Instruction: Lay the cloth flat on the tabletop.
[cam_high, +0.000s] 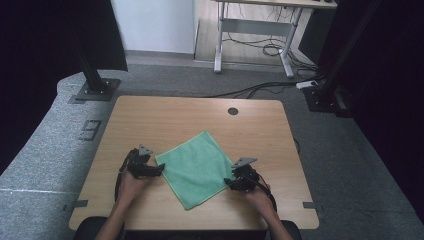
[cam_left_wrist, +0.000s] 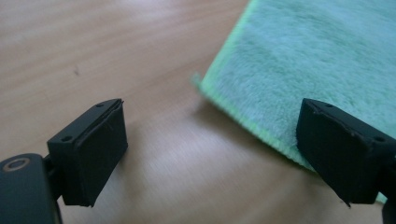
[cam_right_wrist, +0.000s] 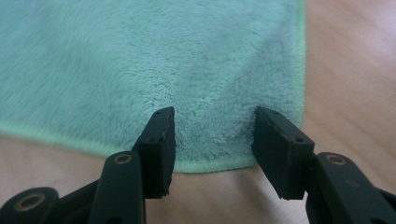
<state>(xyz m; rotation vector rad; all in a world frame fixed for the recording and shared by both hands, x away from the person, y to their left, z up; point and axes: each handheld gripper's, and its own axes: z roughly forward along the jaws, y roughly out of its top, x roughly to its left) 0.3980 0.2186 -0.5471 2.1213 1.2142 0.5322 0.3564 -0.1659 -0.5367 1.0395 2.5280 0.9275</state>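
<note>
A green microfibre cloth (cam_high: 195, 167) lies flat on the wooden table (cam_high: 150, 120), turned like a diamond. My left gripper (cam_high: 160, 170) rests at the cloth's left corner, held by a hand. In the left gripper view this gripper (cam_left_wrist: 215, 154) is wide open; the cloth's corner (cam_left_wrist: 280, 56) lies just ahead, and the right jaw overlaps its edge. My right gripper (cam_high: 228, 182) sits at the cloth's right corner. In the right gripper view it (cam_right_wrist: 215, 149) stands open, with the cloth's hemmed edge (cam_right_wrist: 210, 93) lying between the jaws, not pinched.
A round cable hole (cam_high: 233, 111) sits near the table's far edge. Black frame posts stand on the carpet at the back left (cam_high: 95, 87) and back right (cam_high: 325, 95). A white desk frame (cam_high: 255, 30) and cables lie beyond.
</note>
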